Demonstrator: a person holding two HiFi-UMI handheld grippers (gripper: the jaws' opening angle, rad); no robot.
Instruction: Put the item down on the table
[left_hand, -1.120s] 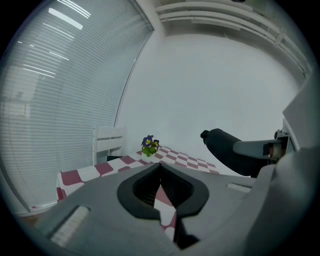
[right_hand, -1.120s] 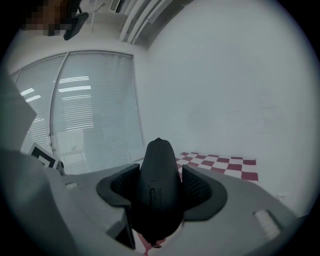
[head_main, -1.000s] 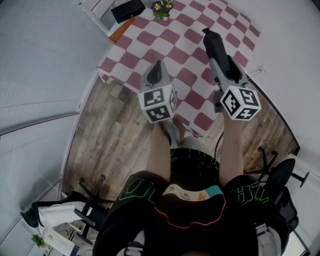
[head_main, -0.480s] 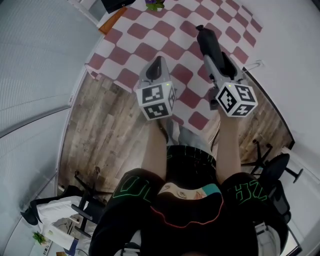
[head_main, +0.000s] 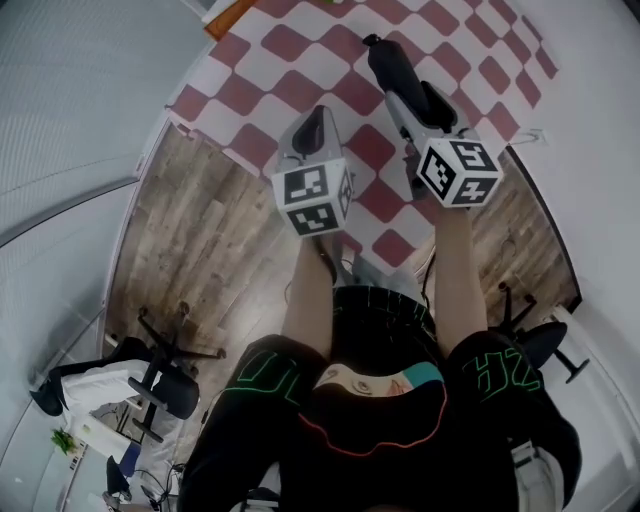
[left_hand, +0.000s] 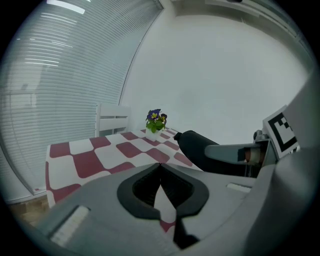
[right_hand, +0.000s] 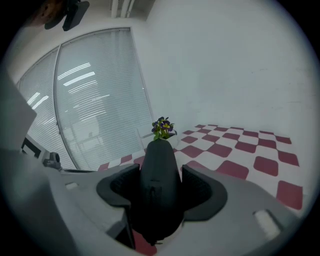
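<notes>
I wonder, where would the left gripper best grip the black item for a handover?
Probably the black item's free tapered end, jutting past the right gripper, taken from the left: that part is bare and narrow, while the thicker middle is already clamped.

The left gripper (left_hand: 160, 171) has its jaws closed together with nothing between them. Beyond them lies the table (left_hand: 87, 161) under a red-and-white checked cloth. At its far end stands a small pot of purple flowers (left_hand: 155, 120), with a white chair back (left_hand: 113, 119) to the left of it. On the right, a dark rounded item (left_hand: 196, 149) hangs over the cloth, a grey finger of the right gripper (left_hand: 227, 152) alongside it. Window blinds (left_hand: 65, 75) fill the left.
</notes>
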